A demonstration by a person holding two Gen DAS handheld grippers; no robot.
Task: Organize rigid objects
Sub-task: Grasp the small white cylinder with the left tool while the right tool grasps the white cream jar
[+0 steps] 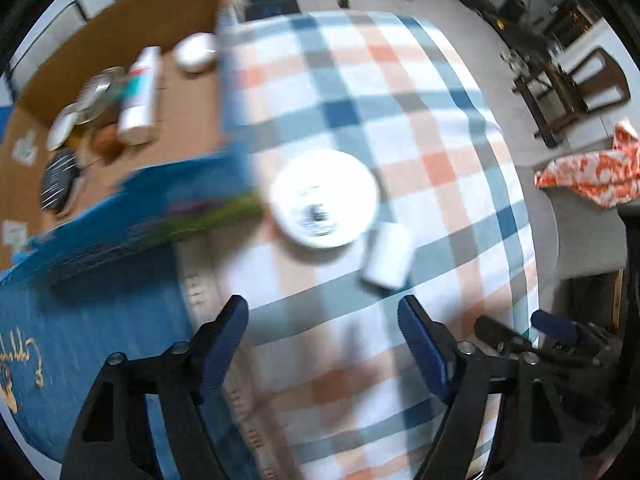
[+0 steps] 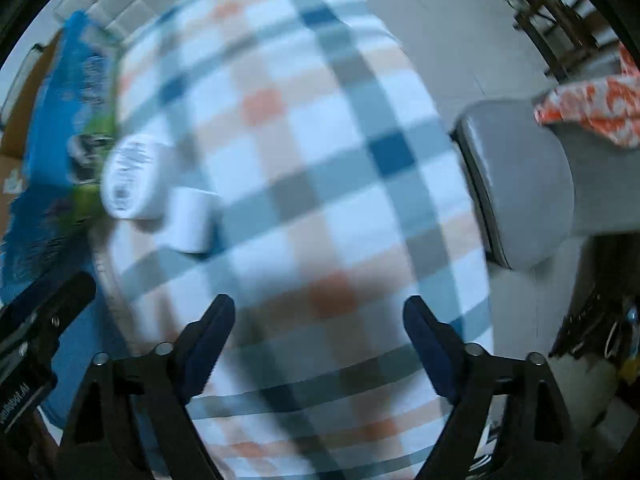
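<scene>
A round white container [image 1: 324,199] with printed text and a smaller white cylinder [image 1: 388,255] lie side by side on the checked tablecloth [image 1: 400,120]. Both also show in the right wrist view: the round container [image 2: 132,176] and the small cylinder [image 2: 190,220] at the left. My left gripper [image 1: 322,320] is open and empty, above the cloth, short of the two white items. My right gripper [image 2: 318,316] is open and empty over bare cloth, to the right of them. Both views are blurred.
An open cardboard box [image 1: 168,32] with blue sides holds a white bottle [image 1: 140,96], a white lid [image 1: 196,52] and several other items. A grey chair [image 2: 520,184] with an orange patterned cloth [image 2: 592,108] stands right of the table. The other gripper [image 1: 552,332] shows at lower right.
</scene>
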